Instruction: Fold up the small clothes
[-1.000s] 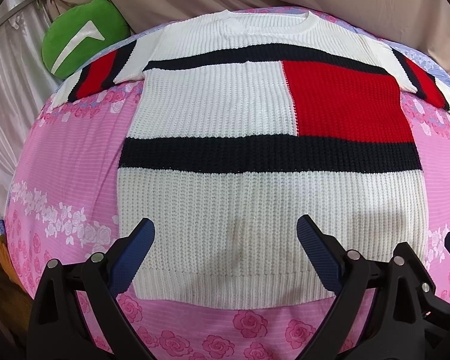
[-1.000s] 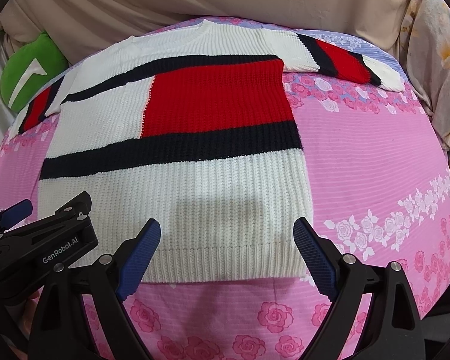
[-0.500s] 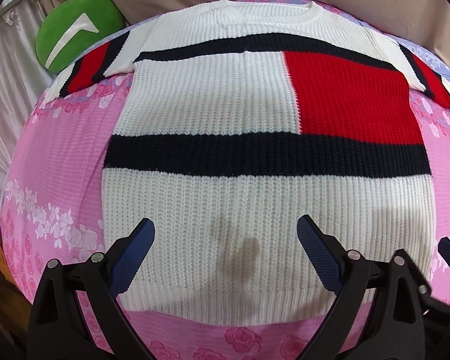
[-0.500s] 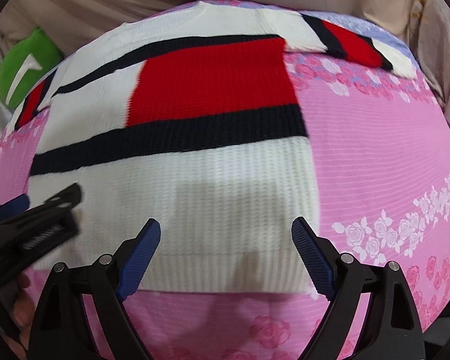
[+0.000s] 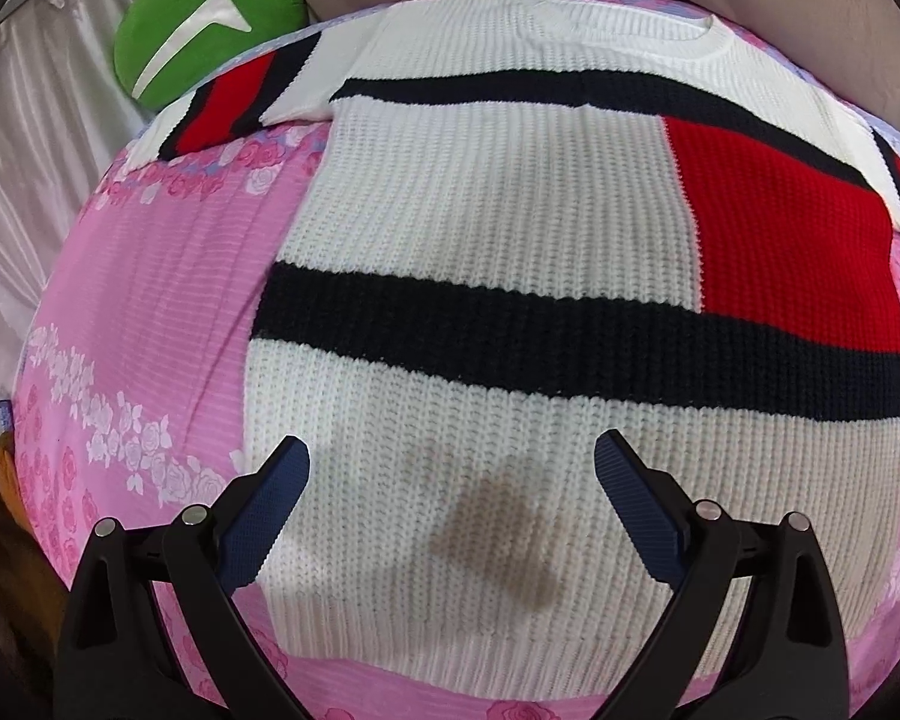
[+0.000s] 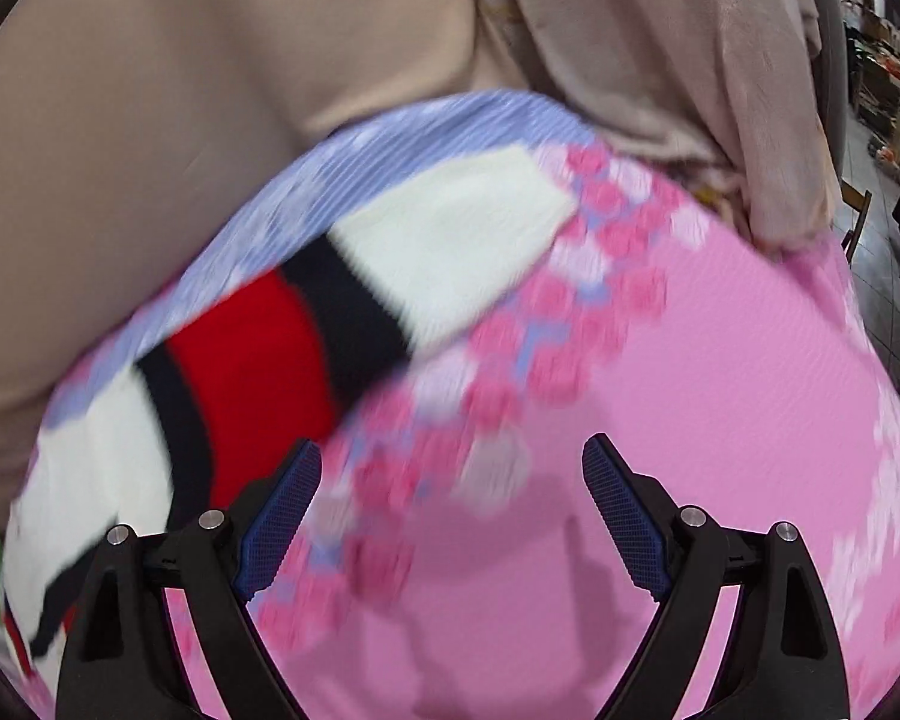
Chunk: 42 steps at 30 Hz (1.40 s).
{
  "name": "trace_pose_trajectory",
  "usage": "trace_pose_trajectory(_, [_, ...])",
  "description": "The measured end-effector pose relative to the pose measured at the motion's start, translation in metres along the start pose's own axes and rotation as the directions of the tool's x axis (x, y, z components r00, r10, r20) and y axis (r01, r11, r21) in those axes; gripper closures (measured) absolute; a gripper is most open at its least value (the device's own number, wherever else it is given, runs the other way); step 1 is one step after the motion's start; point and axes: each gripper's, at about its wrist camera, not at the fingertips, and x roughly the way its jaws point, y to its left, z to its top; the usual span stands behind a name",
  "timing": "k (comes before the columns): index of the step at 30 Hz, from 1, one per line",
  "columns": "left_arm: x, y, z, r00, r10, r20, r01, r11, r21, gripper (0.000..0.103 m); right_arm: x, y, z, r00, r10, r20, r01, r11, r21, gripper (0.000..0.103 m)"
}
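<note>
One sweater spread flat, both hand-held grippers wide apart

One pink floral bedspread (image 5: 150, 312) covers the whole surface, with white and pink rose bands and a blue-striped strip along its far edge. Beige curtain cloth (image 6: 150, 90) hangs behind it, and a pale satin drape (image 5: 24, 138) falls at the left.

Lying flat on the bedspread is the knit sweater (image 5: 492, 228), white with two dark navy bands across the body and a red block on one side of the chest. Its neckline is at the far edge and its ribbed hem at the near edge, with both sleeves out to the sides. The right sleeve (image 6: 354, 300), striped navy, red, navy and ending in a white cuff, appears blurred in the right wrist view, resting on the blue-striped strip.

A green cushion (image 5: 210, 18) with a white angled mark sits beyond the left sleeve, against the drape. No writing can be read anywhere.

The left hand-held gripper (image 5: 450, 480) hovers over the hem's left part, its fingers spread wide, holding nothing. The right hand-held gripper (image 6: 450, 480) is likewise spread and empty, over bare pink bedspread just beside the right sleeve.
</note>
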Motion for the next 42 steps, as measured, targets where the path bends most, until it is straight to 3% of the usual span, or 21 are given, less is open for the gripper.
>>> trace_pose_trajectory(3, [0.001,-0.003,-0.006,1.0,0.013,-0.023,-0.013,1.0,-0.007,0.009,0.031,-0.011,0.033,1.0,-0.011,-0.013,0.012,1.0,0.026,0.016])
trace_pose_trajectory(8, [-0.003,-0.013,-0.014,0.999,0.024,-0.037,-0.024,1.0,0.0,0.009,0.066,-0.014,0.058,1.0,-0.006,-0.031,0.008,0.998,0.065,0.017])
trace_pose_trajectory(11, [-0.007,-0.017,-0.014,0.999,0.018,-0.031,-0.018,1.0,-0.003,0.009,0.076,-0.004,0.067,0.999,0.016,-0.048,-0.013,0.998,0.061,0.044])
trace_pose_trajectory(12, [-0.007,-0.018,-0.013,0.999,0.019,-0.03,-0.019,1.0,-0.003,0.009,0.078,-0.001,0.07,0.998,0.018,-0.052,-0.015,0.998,0.062,0.059])
trace_pose_trajectory(13, [-0.008,-0.017,-0.011,0.999,0.019,-0.027,-0.019,1.0,-0.006,0.009,0.077,0.005,0.073,0.998,0.032,-0.049,-0.029,0.998,0.06,0.083])
trace_pose_trajectory(15, [-0.008,-0.015,-0.007,1.0,0.017,-0.022,-0.018,1.0,-0.014,0.009,0.067,0.018,0.081,0.997,0.078,-0.024,-0.076,0.995,0.065,0.087])
trace_pose_trajectory(18, [-0.008,-0.007,0.001,1.0,0.019,-0.013,-0.019,0.999,-0.029,0.009,0.021,0.06,0.089,0.979,0.187,0.087,-0.188,0.982,-0.002,0.088])
trace_pose_trajectory(21, [-0.009,0.004,0.011,1.0,0.012,0.004,-0.011,0.999,-0.052,0.009,-0.035,0.132,0.085,0.928,0.344,0.141,-0.322,0.934,-0.155,0.088])
trace_pose_trajectory(23, [-0.011,0.013,0.018,1.0,0.009,0.02,-0.008,0.998,-0.068,0.009,-0.071,0.187,0.071,0.881,0.451,0.142,-0.406,0.875,-0.263,0.088])
trace_pose_trajectory(25, [-0.014,0.025,0.026,0.999,0.003,0.041,0.001,0.996,-0.091,0.009,-0.104,0.252,0.043,0.832,0.545,0.101,-0.468,0.789,-0.399,0.088])
trace_pose_trajectory(29, [-0.019,0.052,0.044,0.997,-0.01,0.079,0.022,0.989,-0.148,0.009,-0.134,0.359,-0.039,0.77,0.638,-0.028,-0.535,0.62,-0.574,0.088])
trace_pose_trajectory(33, [-0.018,0.08,0.063,0.993,-0.039,0.112,0.062,0.976,-0.211,0.009,-0.113,0.444,-0.144,0.75,0.625,-0.216,-0.585,0.475,-0.657,0.088])
trace_pose_trajectory(36, [-0.009,0.095,0.082,0.988,-0.079,0.13,0.109,0.965,-0.24,0.009,-0.094,0.476,-0.233,0.766,0.537,-0.352,-0.595,0.386,-0.705,0.083])
trace_pose_trajectory(38, [0.001,0.1,0.099,0.984,-0.121,0.133,0.152,0.956,-0.252,0.009,-0.082,0.476,-0.272,0.791,0.475,-0.385,-0.576,0.365,-0.731,0.083])
trace_pose_trajectory(39, [0.007,0.1,0.108,0.98,-0.149,0.133,0.179,0.95,-0.256,0.008,-0.076,0.469,-0.278,0.801,0.456,-0.388,-0.569,0.376,-0.732,0.083])
trace_pose_trajectory(41, [0.022,0.096,0.129,0.97,-0.206,0.128,0.233,0.937,-0.26,0.008,-0.08,0.448,-0.276,0.808,0.451,-0.379,-0.57,0.438,-0.695,0.081])
trace_pose_trajectory(42, [0.031,0.092,0.138,0.965,-0.232,0.124,0.257,0.932,-0.256,0.008,-0.085,0.428,-0.267,0.807,0.463,-0.366,-0.576,0.485,-0.658,0.074])
